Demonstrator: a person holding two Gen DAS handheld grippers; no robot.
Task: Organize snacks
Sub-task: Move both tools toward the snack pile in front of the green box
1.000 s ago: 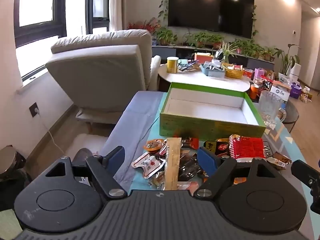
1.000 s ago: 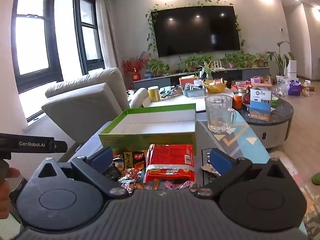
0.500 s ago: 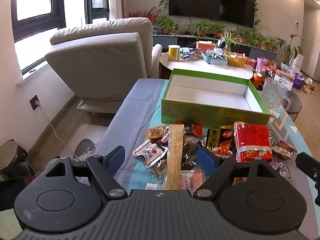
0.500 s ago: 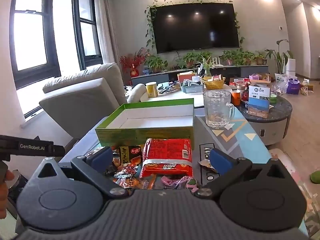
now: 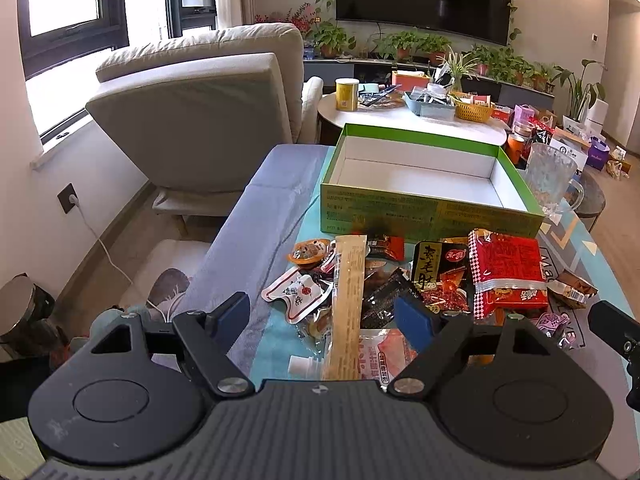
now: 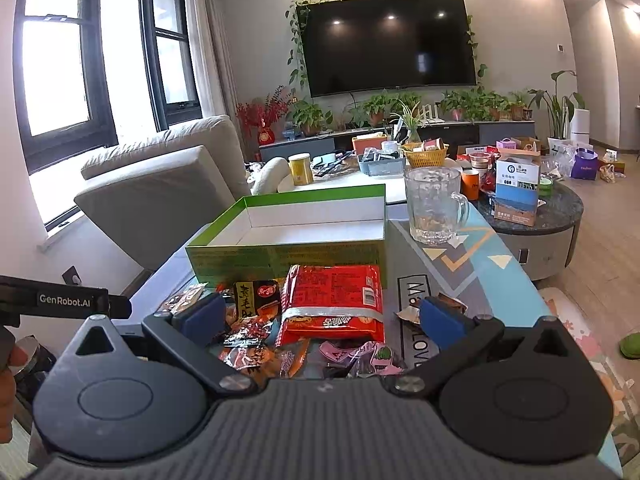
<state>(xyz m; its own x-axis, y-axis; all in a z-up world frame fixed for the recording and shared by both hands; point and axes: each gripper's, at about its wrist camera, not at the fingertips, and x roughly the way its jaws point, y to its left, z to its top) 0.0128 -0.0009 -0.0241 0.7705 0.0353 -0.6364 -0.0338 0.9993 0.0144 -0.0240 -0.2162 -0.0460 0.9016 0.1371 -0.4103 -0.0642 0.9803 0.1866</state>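
A pile of snack packets lies on the table in front of an empty green box (image 5: 420, 176), which also shows in the right wrist view (image 6: 288, 256). A long tan packet (image 5: 349, 300) lies between my left gripper's fingers. A big red packet (image 5: 506, 276) lies right of it, and the right wrist view (image 6: 332, 300) shows it too. My left gripper (image 5: 326, 320) is open and empty over the pile's near left part. My right gripper (image 6: 320, 318) is open and empty over the red packet and small wrappers (image 6: 360, 356).
A glass mug (image 6: 434, 204) stands right of the box. A beige recliner (image 5: 200, 120) is at the left. A white round table (image 5: 400, 120) with clutter is behind the box. A dark round table (image 6: 532, 208) with boxes stands at the right.
Both grippers have risen and pulled back a little, so more of the snack pile and the box's inside shows. Both stay open and empty.
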